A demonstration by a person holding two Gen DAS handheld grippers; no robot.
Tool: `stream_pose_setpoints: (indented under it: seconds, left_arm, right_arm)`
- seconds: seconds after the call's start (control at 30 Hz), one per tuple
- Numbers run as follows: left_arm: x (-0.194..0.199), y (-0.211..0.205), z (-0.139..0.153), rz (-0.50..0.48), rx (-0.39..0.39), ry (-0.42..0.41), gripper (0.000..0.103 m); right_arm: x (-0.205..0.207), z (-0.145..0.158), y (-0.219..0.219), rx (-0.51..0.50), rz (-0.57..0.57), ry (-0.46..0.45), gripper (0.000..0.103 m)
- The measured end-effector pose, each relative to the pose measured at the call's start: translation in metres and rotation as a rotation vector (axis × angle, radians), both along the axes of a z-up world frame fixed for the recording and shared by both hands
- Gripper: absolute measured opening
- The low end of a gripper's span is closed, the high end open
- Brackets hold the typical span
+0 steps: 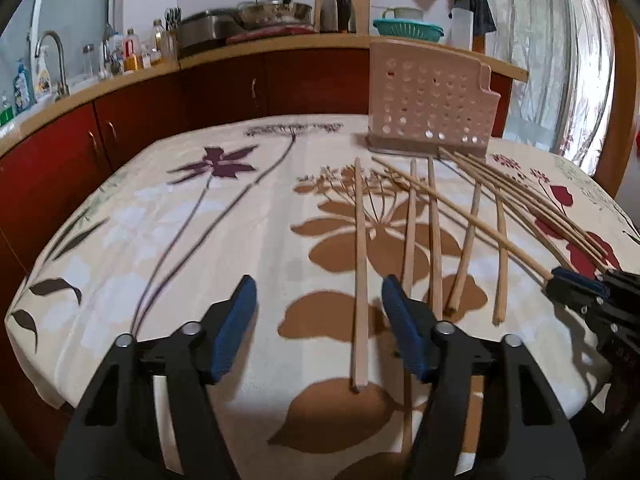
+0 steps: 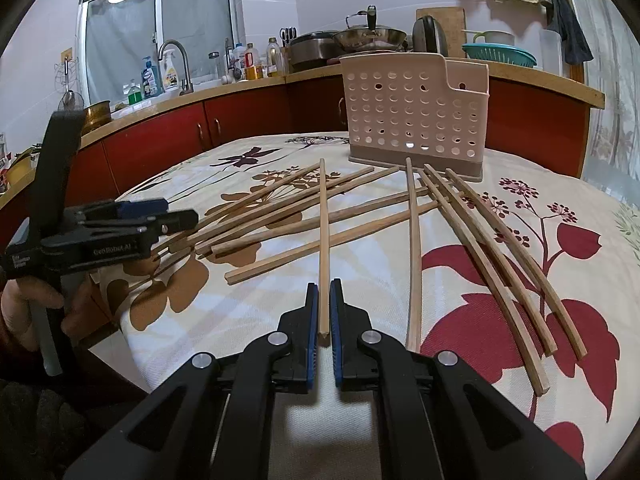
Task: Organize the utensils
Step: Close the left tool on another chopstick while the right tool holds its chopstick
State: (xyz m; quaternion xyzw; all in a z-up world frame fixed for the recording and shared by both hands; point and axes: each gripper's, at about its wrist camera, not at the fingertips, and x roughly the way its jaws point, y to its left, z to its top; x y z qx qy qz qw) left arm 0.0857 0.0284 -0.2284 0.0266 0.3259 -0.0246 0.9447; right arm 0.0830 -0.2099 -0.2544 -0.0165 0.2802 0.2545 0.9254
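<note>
Several wooden chopsticks (image 2: 280, 220) lie scattered on the floral tablecloth in front of a pink perforated utensil holder (image 2: 416, 116), which also shows in the left wrist view (image 1: 428, 104). My right gripper (image 2: 324, 292) is shut on one chopstick (image 2: 323, 240) at its near end; the stick points toward the holder. In the left wrist view this gripper (image 1: 576, 284) sits at the right edge, holding that long chopstick (image 1: 460, 216). My left gripper (image 1: 318, 292) is open and empty, low over the table, with a chopstick (image 1: 361, 264) lying between its fingers. It shows in the right wrist view (image 2: 176, 216) at the left.
A floral-clothed table (image 1: 160, 220) stands before red cabinets (image 1: 224, 92). The counter behind holds a sink tap (image 2: 176, 60), bottles, pots (image 2: 368, 36) and a teal colander (image 2: 500, 54). The person's hand (image 2: 24, 308) holds the left gripper's handle.
</note>
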Motion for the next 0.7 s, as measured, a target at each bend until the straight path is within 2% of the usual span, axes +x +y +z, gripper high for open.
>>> stream_pose_setpoints:
  seconds: [0.2, 0.3, 0.4, 0.7]
  left_arm:
    - [-0.004, -0.008, -0.006, -0.033, 0.032, -0.001, 0.042]
    - [-0.01, -0.007, -0.006, -0.036, 0.016, -0.014, 0.038]
    - [-0.015, -0.011, -0.006, -0.042, 0.04, -0.023, 0.035]
    - [-0.016, -0.018, -0.009, -0.085, 0.034, -0.029, 0.011]
  right_arm:
    - [0.0, 0.0, 0.0, 0.0, 0.0, 0.002, 0.007]
    - [0.0, 0.0, 0.0, 0.002, 0.001, 0.003, 0.007]
    - [0.0, 0.001, 0.0, 0.002, 0.001, 0.001, 0.007]
    - [-0.001, 0.001, -0.003, 0.014, -0.006, -0.007, 0.007]
